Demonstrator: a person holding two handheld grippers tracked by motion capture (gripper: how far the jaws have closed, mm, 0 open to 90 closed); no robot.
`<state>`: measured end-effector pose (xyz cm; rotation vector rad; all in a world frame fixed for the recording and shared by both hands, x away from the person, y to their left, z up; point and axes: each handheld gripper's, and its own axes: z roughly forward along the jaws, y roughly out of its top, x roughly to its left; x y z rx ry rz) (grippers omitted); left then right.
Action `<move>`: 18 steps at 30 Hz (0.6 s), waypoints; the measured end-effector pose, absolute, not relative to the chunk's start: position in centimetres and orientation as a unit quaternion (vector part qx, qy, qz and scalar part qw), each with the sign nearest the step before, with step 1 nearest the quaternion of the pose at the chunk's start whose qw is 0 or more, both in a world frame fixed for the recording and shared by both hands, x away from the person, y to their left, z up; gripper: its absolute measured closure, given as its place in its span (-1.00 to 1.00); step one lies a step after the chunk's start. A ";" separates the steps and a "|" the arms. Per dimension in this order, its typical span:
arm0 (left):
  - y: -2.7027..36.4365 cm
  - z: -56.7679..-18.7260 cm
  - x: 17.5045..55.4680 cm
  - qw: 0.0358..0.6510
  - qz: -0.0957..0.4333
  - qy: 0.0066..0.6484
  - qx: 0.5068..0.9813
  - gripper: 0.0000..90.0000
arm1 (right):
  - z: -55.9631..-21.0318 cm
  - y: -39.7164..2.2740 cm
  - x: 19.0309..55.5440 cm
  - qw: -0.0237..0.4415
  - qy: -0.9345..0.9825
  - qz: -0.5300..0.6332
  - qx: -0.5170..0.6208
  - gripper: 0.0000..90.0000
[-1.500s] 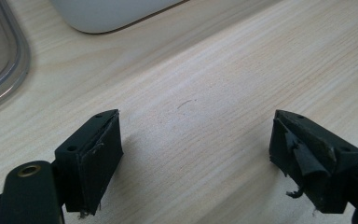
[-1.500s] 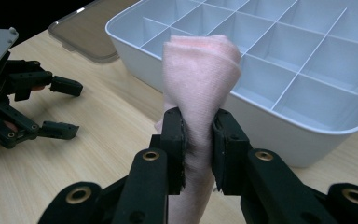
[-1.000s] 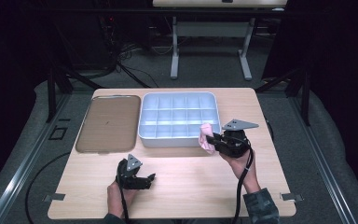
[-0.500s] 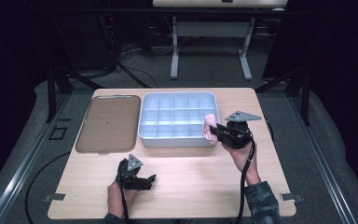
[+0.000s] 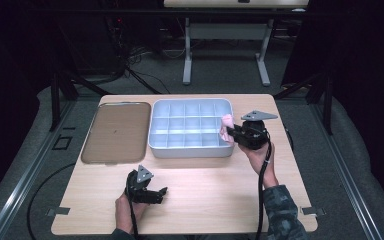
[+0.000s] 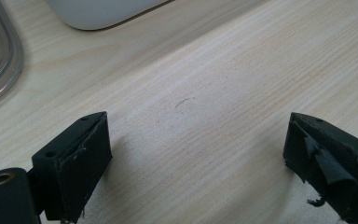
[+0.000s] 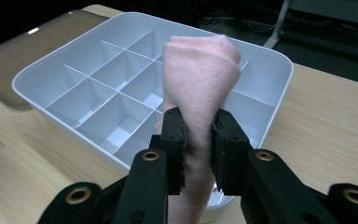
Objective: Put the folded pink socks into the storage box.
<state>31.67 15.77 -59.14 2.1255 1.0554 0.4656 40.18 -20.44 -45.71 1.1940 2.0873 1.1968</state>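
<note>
Dark floor with cable runs surrounds a light wooden counter [image 5: 205, 200], on which a white compartment tray [image 5: 190, 127] sits beside its translucent lid [image 5: 117, 131], the two just apart.

Risks from this position:

1. Cloth snagging on a divider. The pink cloth [image 7: 198, 79] is folded and bulky, and it stands taller than a single cell of the tray [image 7: 121, 88] is wide. If lowered off-centre, it is likely to straddle a partition and settle across two cells.
2. Cloth slipping. The right claw [image 7: 198, 135] grips the cloth at its lower middle, with a large fold free above the jaws and a tail hanging below. A quick tilt could let the soft fabric slide out over the tray rim or onto the counter.
3. Tray displacement. The tray looks light (thin plastic walls), so contact between the claw and the near wall could push it toward the lid.

Position of the cloth relative to the claws:

- Right claw [image 5: 232, 134]: clenched on the pink cloth [image 5: 226, 126], which stands upright between the pads, over the tray's right edge near its right-hand cells.
- Left claw [image 5: 155, 192]: released, jaws wide and just opened further, nothing between them, bare counter [image 6: 205, 93] beneath. It rests low at the near edge, well apart from the cloth, with the tray's corner [image 6: 102, 11] ahead of it
</note>
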 end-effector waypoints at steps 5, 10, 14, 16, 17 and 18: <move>15.8 -59.1 31.7 0.353 0.181 0.407 0.823 -0.84 | -46.3 -20.1 41.2 0.226 0.761 0.424 0.436 0.69; 15.8 -59.1 31.7 0.353 0.180 0.408 0.822 -0.84 | -47.0 -19.8 42.1 0.224 0.768 0.410 0.438 0.69; 15.8 -59.1 31.7 0.353 0.180 0.408 0.822 -0.84 | -47.6 -19.7 42.7 0.223 0.768 0.405 0.443 0.69; 15.8 -59.1 31.7 0.353 0.180 0.408 0.823 -0.84 | -47.9 -19.6 43.0 0.223 0.770 0.398 0.446 0.68; 15.8 -59.1 31.7 0.353 0.180 0.407 0.823 -0.84 | -48.1 -19.5 43.2 0.222 0.771 0.395 0.447 0.68; 15.8 -59.1 31.7 0.353 0.180 0.407 0.823 -0.84 | -48.3 -19.5 43.3 0.222 0.772 0.392 0.448 0.68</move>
